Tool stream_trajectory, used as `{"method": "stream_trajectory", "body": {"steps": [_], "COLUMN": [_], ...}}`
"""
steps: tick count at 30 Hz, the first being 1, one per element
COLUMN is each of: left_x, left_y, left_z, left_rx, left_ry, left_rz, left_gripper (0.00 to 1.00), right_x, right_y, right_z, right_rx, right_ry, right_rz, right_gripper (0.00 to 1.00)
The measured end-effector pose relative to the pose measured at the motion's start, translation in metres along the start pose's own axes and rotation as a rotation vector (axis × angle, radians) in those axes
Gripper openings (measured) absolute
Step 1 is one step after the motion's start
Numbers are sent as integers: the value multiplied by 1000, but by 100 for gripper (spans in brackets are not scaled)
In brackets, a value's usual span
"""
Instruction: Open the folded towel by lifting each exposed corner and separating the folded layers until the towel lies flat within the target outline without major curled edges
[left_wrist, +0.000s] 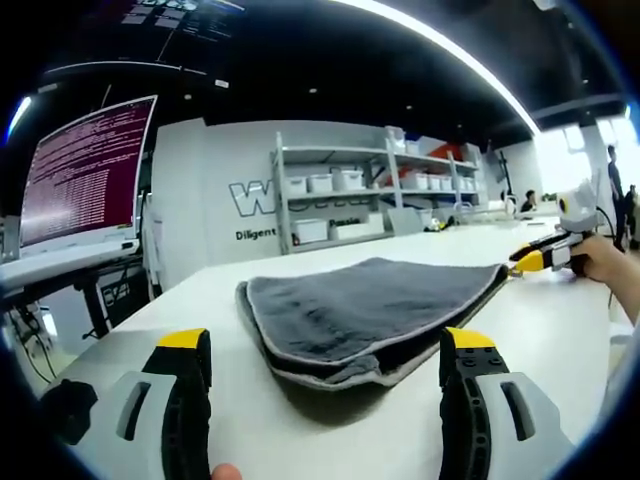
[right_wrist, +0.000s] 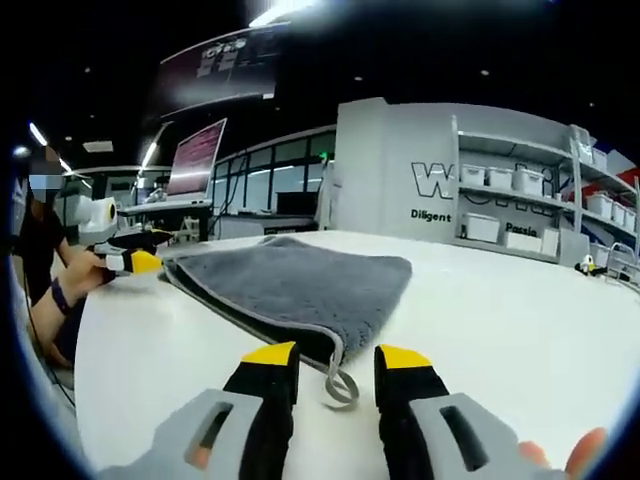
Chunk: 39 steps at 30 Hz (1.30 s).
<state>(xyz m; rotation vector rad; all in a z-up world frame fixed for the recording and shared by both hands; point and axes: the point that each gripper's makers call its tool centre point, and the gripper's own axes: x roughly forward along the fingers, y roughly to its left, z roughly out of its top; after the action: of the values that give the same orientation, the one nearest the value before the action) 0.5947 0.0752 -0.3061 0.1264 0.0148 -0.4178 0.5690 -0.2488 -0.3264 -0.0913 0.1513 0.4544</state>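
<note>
A folded grey towel (left_wrist: 375, 305) with a pale edge lies on the white table (left_wrist: 560, 330). Its nearest folded corner sits just ahead of my left gripper (left_wrist: 325, 345), whose jaws stand wide apart and open. At the towel's far right corner is my right gripper (left_wrist: 522, 262), held by a hand (left_wrist: 612, 268). In the right gripper view the towel (right_wrist: 290, 280) ends in a corner with a small hanging loop (right_wrist: 340, 385). That loop lies between the jaws of my right gripper (right_wrist: 337, 358), which are open with a narrower gap. The left gripper (right_wrist: 140, 262) is at the towel's far left corner.
A monitor with lines of text (left_wrist: 85, 175) stands at the table's left. Shelves with white bins (left_wrist: 350, 185) line the back wall. A person (right_wrist: 40, 250) stands at the table's left edge in the right gripper view. Bare table (right_wrist: 500, 320) stretches to the right.
</note>
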Motion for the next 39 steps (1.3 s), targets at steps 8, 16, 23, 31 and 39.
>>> {"method": "stream_trajectory", "body": {"steps": [8, 16, 23, 31, 39], "left_x": [0, 0, 0, 0, -1], "left_y": [0, -1, -1, -1, 0], "left_z": [0, -1, -1, -2, -2], "left_rx": [1, 5, 2, 2, 1], "left_ry": [2, 7, 12, 15, 14], "left_rz": [0, 0, -1, -3, -3], "left_gripper": [93, 94, 94, 94, 94], "right_x": [1, 6, 6, 2, 6], "right_y": [9, 10, 17, 14, 17], "right_z": [16, 27, 38, 42, 42], "right_rx": [11, 32, 32, 141, 139], "right_ry": [-81, -130, -194, -237, -240], "right_rz": [41, 40, 78, 112, 125], "right_gripper": [45, 77, 70, 63, 71]}}
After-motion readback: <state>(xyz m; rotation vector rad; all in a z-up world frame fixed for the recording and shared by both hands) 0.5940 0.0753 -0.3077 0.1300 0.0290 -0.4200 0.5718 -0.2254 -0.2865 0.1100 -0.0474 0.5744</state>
